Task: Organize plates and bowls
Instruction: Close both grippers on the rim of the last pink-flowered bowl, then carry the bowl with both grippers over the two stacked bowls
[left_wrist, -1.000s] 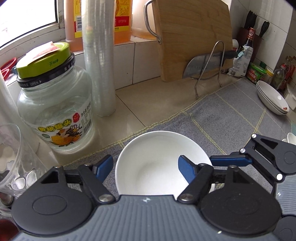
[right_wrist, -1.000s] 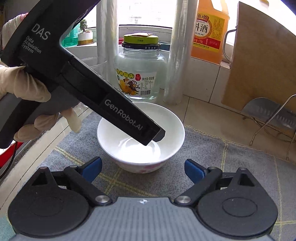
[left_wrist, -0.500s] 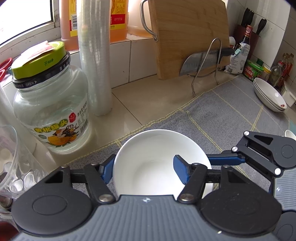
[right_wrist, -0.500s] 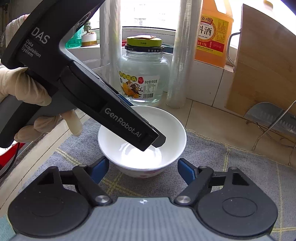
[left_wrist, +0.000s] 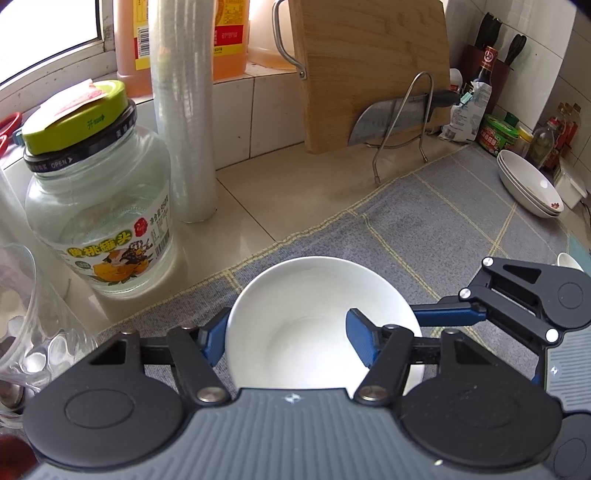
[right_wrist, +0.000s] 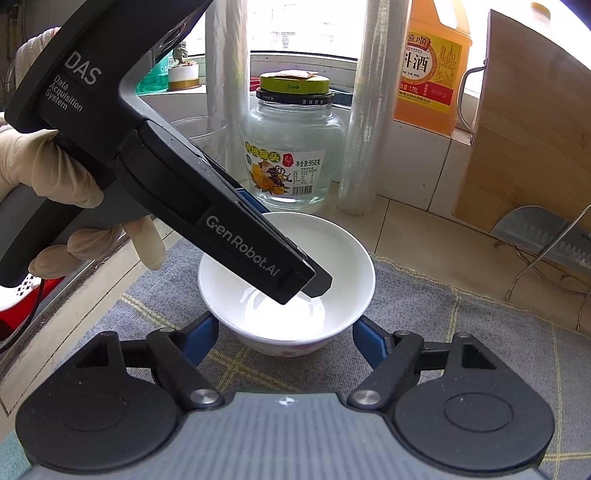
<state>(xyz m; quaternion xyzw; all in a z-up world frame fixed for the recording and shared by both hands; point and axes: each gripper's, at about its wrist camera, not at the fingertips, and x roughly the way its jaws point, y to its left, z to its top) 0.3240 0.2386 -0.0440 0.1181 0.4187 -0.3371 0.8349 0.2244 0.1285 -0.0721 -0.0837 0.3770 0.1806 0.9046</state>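
White bowl (left_wrist: 314, 317) on grey mat (left_wrist: 461, 221), left gripper (left_wrist: 286, 338) pinching its nine o'clock wall, right gripper (right_wrist: 284, 334) clamping its sides.

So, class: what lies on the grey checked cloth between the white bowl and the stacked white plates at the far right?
In the left wrist view, only bare cloth separates bowl and plates.

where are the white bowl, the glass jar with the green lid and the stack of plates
white bowl (left_wrist: 295, 325): left wrist view, on its inner wall.
glass jar (left_wrist: 96, 221): left wrist view, on its clear body above the label.
stack of plates (left_wrist: 528, 184): left wrist view, far right, inside the top plate.
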